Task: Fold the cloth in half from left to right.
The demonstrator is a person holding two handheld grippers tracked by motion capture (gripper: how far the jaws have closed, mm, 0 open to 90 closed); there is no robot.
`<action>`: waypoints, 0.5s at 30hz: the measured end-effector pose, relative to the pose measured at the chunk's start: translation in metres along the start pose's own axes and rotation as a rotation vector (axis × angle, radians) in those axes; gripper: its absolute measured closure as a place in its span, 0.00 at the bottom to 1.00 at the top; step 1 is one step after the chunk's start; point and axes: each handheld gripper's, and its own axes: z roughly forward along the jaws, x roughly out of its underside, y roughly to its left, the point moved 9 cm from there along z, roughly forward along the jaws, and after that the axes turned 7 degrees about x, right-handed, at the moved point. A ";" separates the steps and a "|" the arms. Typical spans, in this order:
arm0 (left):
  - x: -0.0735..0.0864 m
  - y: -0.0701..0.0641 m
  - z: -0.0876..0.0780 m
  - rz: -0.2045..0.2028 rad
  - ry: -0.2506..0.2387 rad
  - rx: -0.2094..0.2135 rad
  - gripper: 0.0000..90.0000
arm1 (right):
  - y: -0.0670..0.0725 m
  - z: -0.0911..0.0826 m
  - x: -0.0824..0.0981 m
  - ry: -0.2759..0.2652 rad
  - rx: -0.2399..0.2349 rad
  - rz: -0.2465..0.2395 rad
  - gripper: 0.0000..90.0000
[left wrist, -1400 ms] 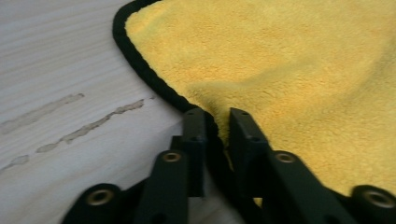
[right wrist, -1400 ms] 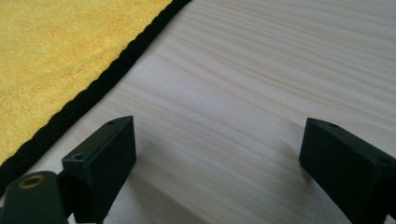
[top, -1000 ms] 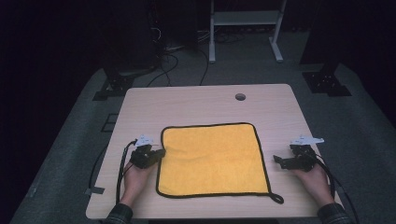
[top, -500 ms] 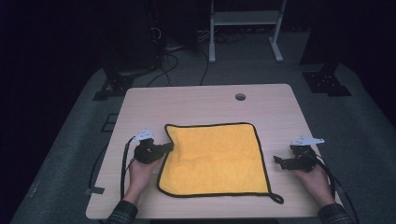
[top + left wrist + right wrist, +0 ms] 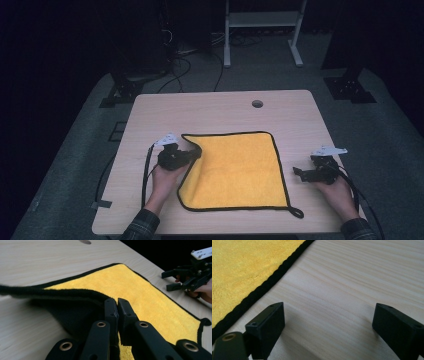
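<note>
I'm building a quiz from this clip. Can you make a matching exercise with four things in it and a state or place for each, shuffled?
Things:
1. left gripper
2. right gripper
3. yellow square microfibre cloth with black edging
4. small round hole in the pale wooden table top

States or places:
A. jaws wide apart, over bare wood just beyond the cloth's edge
B. at the far side of the table, past the cloth
C. jaws closed on the cloth's edge
D. one side lifted off the table, the rest lying flat

Pairs: 1-C, 2-A, 3-D, 4-B
</note>
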 end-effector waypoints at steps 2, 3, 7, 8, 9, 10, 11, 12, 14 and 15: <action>-0.002 -0.003 0.006 0.008 0.008 0.014 0.96 | 0.000 0.000 0.000 0.000 0.000 0.000 0.11; -0.003 -0.005 0.010 0.006 0.003 0.023 0.96 | 0.000 0.000 0.000 0.000 0.000 0.000 0.11; -0.005 -0.012 0.024 0.014 0.020 0.053 0.96 | 0.000 0.000 0.000 0.000 0.000 0.000 0.11; -0.005 -0.014 0.026 0.016 0.021 0.056 0.96 | 0.000 0.000 0.000 0.000 0.000 0.000 0.11; -0.007 -0.016 0.029 0.017 0.020 0.061 0.96 | 0.000 0.000 0.000 0.000 0.000 0.000 0.11; -0.008 -0.017 0.032 0.021 0.023 0.068 0.96 | 0.000 0.000 0.000 0.000 0.000 0.000 0.11; -0.009 -0.018 0.035 0.019 0.021 0.072 0.96 | 0.000 0.000 0.000 0.000 0.000 0.000 0.11; -0.009 -0.020 0.037 0.023 0.023 0.077 0.96 | 0.000 0.000 0.000 0.000 0.000 0.000 0.11; -0.011 -0.023 0.044 0.024 0.028 0.086 0.96 | 0.000 0.000 0.000 0.000 0.000 0.000 0.11; -0.011 -0.024 0.046 0.026 0.028 0.092 0.96 | 0.000 0.000 0.000 0.000 0.000 0.000 0.11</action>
